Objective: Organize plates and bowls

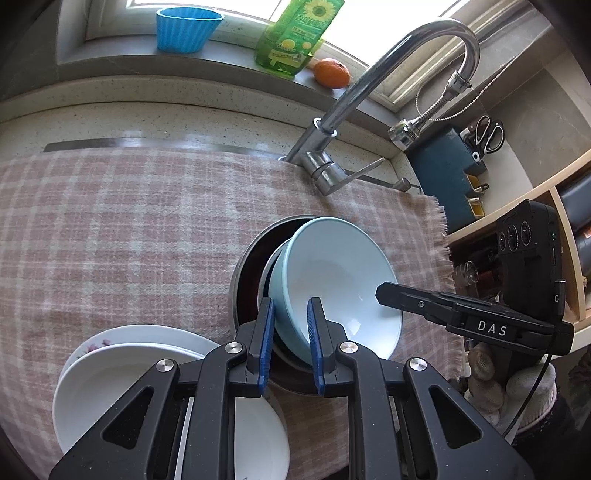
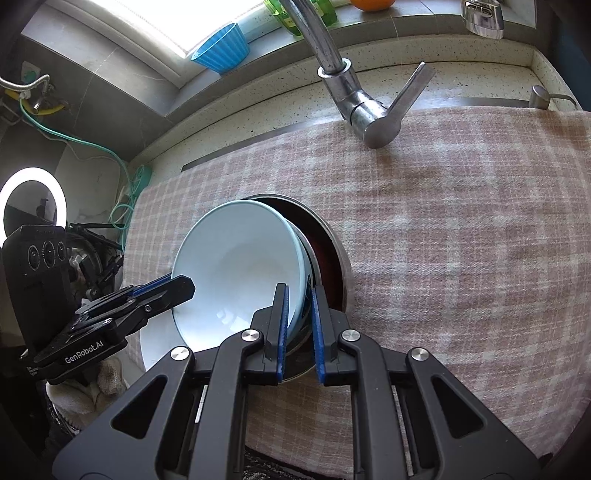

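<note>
A light blue bowl [image 1: 340,273] [image 2: 236,258] hangs tilted just over a steel bowl [image 1: 247,258] [image 2: 332,251] with a dark inside, which sits on the pink checked cloth [image 1: 129,229]. My left gripper [image 1: 291,339] is shut on the blue bowl's near rim. My right gripper [image 2: 300,325] is shut on the opposite rim, and its black fingertip [image 1: 384,293] reaches in from the right in the left wrist view. In the right wrist view the left gripper's fingertip [image 2: 184,286] lies over the bowl. Stacked white plates [image 1: 147,373] [image 2: 155,347] lie to the left of the steel bowl.
A chrome tap [image 1: 325,162] [image 2: 354,99] stands at the far edge of the cloth. On the window sill are a blue ribbed cup [image 1: 186,29], a green soap bottle [image 1: 295,33] and an orange [image 1: 331,73]. A dark holder with scissors [image 1: 487,136] stands far right.
</note>
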The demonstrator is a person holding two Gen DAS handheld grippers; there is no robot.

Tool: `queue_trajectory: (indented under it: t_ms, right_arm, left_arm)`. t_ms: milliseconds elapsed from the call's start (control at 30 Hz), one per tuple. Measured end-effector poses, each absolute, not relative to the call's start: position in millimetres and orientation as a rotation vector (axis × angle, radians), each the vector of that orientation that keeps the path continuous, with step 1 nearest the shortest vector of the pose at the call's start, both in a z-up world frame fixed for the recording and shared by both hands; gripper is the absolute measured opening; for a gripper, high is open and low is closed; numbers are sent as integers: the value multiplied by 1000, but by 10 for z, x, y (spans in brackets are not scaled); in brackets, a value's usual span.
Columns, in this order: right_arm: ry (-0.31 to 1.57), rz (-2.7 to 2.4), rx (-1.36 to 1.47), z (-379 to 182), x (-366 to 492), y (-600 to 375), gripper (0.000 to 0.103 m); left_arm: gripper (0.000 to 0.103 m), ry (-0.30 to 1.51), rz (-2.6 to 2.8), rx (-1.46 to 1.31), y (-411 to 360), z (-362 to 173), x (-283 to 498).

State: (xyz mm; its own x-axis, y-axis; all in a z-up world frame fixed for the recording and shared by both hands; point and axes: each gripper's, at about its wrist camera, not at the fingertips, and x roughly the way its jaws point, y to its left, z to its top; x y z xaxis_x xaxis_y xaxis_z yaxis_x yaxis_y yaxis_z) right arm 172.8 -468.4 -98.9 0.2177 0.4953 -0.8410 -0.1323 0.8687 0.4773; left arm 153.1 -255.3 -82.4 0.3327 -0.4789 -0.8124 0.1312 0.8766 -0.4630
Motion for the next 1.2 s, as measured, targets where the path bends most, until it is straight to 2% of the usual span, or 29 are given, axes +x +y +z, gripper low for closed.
queue_trajectory:
  t_ms: [567, 600, 733, 833, 1200]
  right_arm:
    - [1266, 454, 274, -976, 1677, -4630, 15]
    - [1260, 455, 270, -967, 1669, -4631, 16]
    - [1221, 466, 254, -884, 1621, -4638, 40]
    - [1176, 481, 242, -780, 1576, -4637, 42]
    - [1089, 443, 253, -566, 1511, -4819, 42]
  left_arm:
    - [16, 1183, -394, -300, -2605, -928, 1519]
    - [16, 1182, -394, -302, -2600, -925, 1516]
    - [17, 1171, -397, -311, -2575, -892, 1504]
    - [21, 1158, -397, -318, -2543, -862, 1500]
    - [21, 1110, -360, -388, -2270, -756, 1466]
